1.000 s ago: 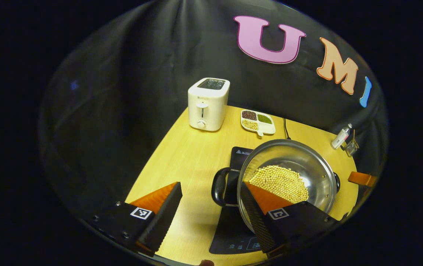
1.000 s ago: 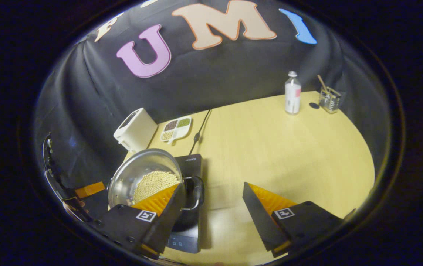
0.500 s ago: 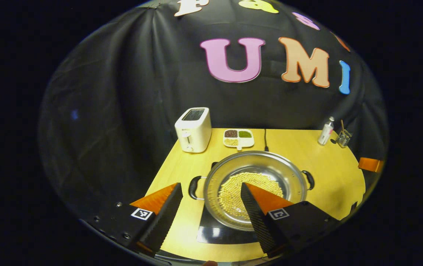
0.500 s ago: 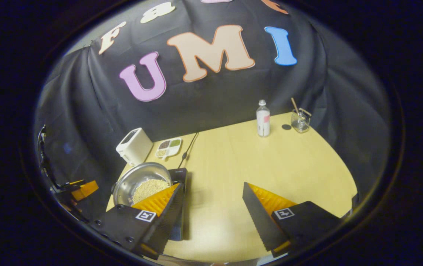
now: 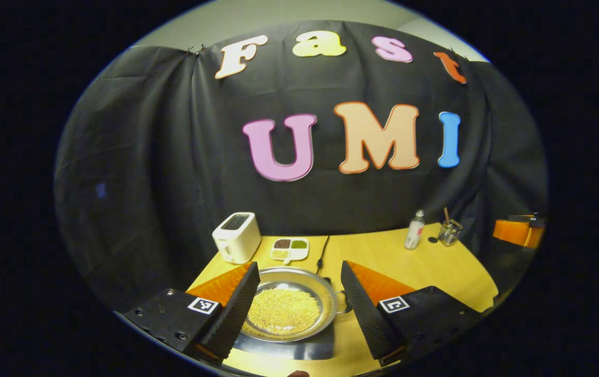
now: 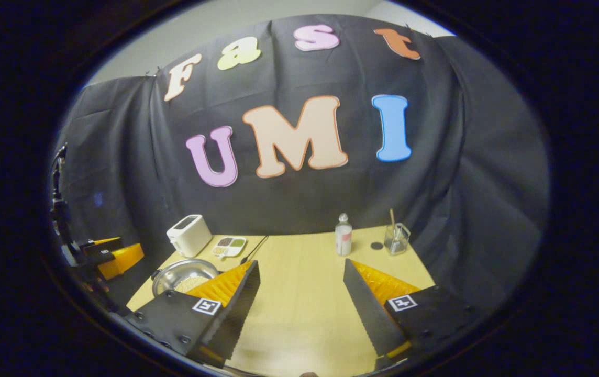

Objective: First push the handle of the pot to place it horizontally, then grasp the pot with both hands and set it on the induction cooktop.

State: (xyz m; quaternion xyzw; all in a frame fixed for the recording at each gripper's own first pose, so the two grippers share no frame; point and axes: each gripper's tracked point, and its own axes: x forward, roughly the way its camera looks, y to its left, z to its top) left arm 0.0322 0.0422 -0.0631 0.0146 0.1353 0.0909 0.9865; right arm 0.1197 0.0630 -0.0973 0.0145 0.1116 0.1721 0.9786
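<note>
Both my grippers, left and right, have pulled back, jaws spread and empty; the pot now sits smaller on the cooktop.

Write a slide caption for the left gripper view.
Open left gripper above the pot of beans on the cooktop.

No readable text — just square markers on the tongs (patterns, not words).

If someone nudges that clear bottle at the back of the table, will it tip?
Probably. The bottle stands upright, tall and narrow, so a high push would likely topple it. It looks like light plastic, so it may skid on the smooth table. Once down, it would probably roll.
</note>
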